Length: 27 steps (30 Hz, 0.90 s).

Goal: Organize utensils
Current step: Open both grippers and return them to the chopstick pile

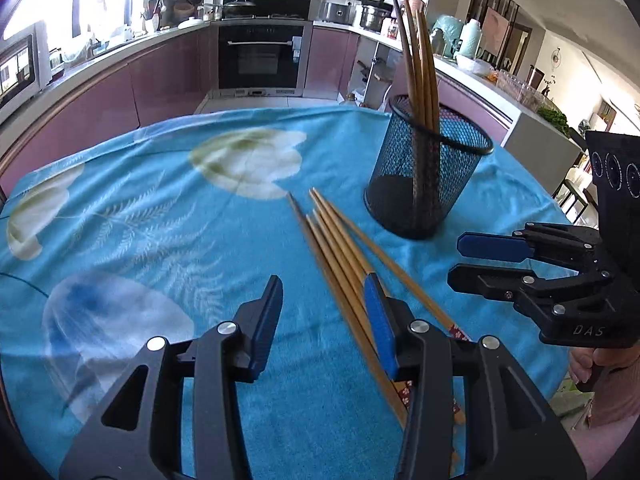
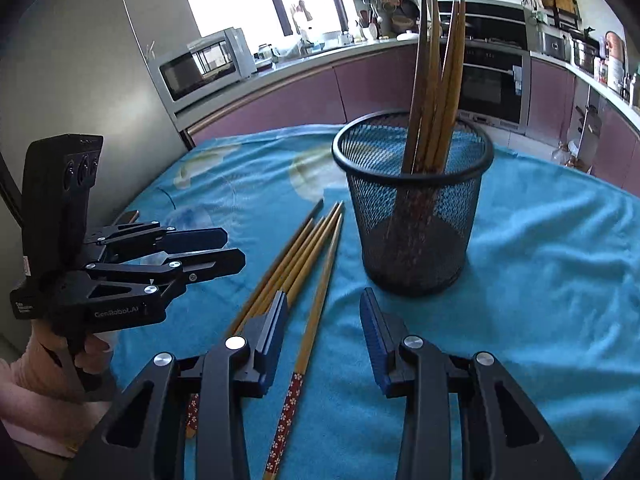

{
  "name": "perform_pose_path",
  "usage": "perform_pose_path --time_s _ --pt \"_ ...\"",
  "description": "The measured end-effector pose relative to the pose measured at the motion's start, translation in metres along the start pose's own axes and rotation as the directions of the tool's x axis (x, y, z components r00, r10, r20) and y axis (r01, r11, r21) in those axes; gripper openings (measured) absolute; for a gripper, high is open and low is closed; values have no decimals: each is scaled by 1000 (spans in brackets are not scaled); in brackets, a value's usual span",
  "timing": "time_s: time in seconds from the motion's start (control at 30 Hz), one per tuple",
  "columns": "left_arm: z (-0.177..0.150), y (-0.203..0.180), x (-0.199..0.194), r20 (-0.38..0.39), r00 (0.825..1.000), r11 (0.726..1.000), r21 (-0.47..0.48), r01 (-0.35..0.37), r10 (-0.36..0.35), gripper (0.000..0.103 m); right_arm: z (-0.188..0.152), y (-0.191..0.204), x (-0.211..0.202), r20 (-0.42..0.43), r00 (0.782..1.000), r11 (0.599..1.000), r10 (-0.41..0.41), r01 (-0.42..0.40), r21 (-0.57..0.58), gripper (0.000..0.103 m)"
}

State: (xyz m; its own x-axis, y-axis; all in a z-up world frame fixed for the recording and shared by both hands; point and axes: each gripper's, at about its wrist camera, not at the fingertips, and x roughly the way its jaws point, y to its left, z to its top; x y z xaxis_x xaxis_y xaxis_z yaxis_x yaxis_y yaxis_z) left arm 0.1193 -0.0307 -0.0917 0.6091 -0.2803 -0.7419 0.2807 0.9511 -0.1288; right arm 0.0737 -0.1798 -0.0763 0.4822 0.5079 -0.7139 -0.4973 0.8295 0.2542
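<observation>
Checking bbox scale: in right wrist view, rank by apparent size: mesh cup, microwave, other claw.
1. Black wire-mesh cup, largest.
2-3. Black left claw with its handle and silver microwave on the counter: similar; unranked. The claw is near, the microwave far, so true sizes differ.

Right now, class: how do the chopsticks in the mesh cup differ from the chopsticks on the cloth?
The cup chopsticks stand nearly upright, leaning on the cup rim; the cloth chopsticks lie flat, fanned beside it. The cup ones are stowed; the cloth ones are still loose. Both sets look like brown wood.
</observation>
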Motion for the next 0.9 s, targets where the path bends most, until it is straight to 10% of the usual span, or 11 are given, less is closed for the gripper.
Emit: perform_pose_path --time_s 0.9 --pt "-11 -7 15 -67 998 999 36 -18 20 38 -11 19 28 -46 995 996 -85 83 -32 30"
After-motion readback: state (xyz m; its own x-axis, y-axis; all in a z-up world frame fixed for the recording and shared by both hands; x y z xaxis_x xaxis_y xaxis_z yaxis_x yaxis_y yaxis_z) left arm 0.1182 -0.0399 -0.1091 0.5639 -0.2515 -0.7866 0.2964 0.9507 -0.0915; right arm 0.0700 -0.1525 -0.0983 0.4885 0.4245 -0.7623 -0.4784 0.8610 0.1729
